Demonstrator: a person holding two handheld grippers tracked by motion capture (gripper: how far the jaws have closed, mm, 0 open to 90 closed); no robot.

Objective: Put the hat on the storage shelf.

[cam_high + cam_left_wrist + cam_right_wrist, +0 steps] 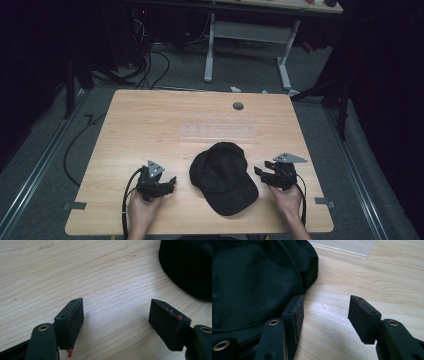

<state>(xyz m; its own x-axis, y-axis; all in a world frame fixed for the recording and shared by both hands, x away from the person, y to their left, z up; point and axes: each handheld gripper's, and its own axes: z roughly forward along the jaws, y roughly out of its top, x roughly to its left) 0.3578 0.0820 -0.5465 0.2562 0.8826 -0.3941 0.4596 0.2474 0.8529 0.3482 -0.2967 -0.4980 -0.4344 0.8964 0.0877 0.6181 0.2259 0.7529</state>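
Observation:
A black baseball cap (223, 176) lies on the wooden table (150, 120) near its front edge, brim toward the person. My left gripper (170, 183) rests on the table just left of the cap, open, with bare wood between its jaws (116, 315). The cap's edge (187, 265) sits at the upper right of the left gripper view. My right gripper (261, 172) is open at the cap's right side. In the right gripper view (325, 315) its left jaw touches or nearly touches the cap's fabric (254, 282), and nothing is between the jaws.
A clear plastic sheet (218, 131) lies flat on the table behind the cap. A grey round cable port (238, 106) sits near the table's far edge. Beyond the table stands a white desk frame (250, 35), with cables on the floor.

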